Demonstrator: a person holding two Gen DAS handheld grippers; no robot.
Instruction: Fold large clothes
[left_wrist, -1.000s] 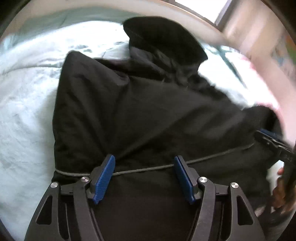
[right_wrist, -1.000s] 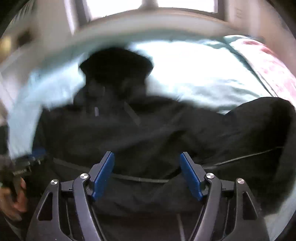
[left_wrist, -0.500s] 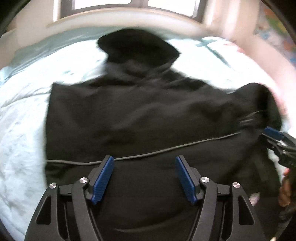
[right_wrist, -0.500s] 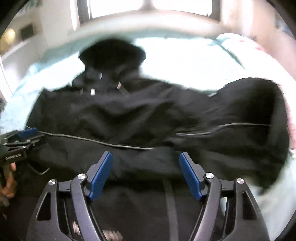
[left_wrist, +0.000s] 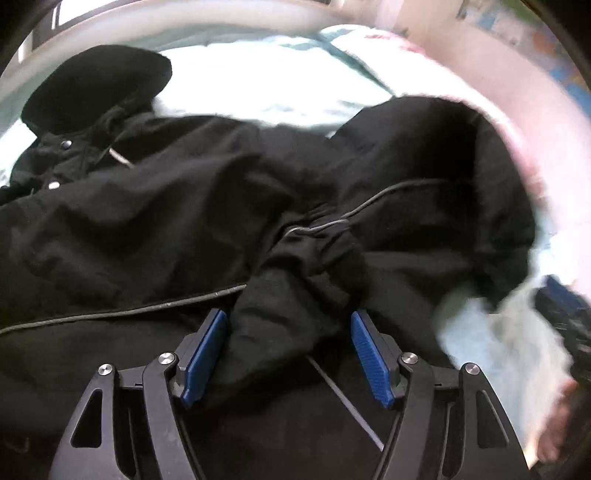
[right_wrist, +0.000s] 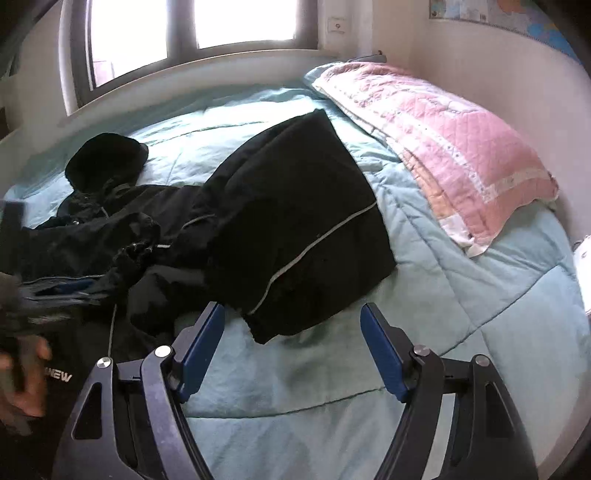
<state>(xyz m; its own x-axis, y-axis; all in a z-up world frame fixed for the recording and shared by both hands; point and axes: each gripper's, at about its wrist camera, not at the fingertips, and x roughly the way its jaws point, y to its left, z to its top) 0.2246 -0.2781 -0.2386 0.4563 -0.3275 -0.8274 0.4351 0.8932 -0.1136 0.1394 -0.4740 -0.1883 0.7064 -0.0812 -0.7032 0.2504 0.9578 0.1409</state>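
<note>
A large black hooded jacket (right_wrist: 288, 221) with thin grey piping lies spread on a light blue bed (right_wrist: 461, 314), hood (right_wrist: 107, 160) toward the window. In the left wrist view the jacket (left_wrist: 147, 221) fills the frame, with a bunched fold (left_wrist: 295, 295) lying between the blue pads of my open left gripper (left_wrist: 288, 350). My right gripper (right_wrist: 291, 347) is open and empty, over bare quilt just in front of the jacket's near right corner. The left gripper (right_wrist: 55, 291) shows blurred at the left edge of the right wrist view.
A pink quilted pillow (right_wrist: 443, 147) lies along the bed's right side by the wall. A window (right_wrist: 192, 29) and sill run behind the bed's far edge. Bare quilt lies to the right of and in front of the jacket.
Both views have swung right. The right gripper has moved off the jacket to over the bare quilt. The jacket's middle is now bunched up at the left gripper.
</note>
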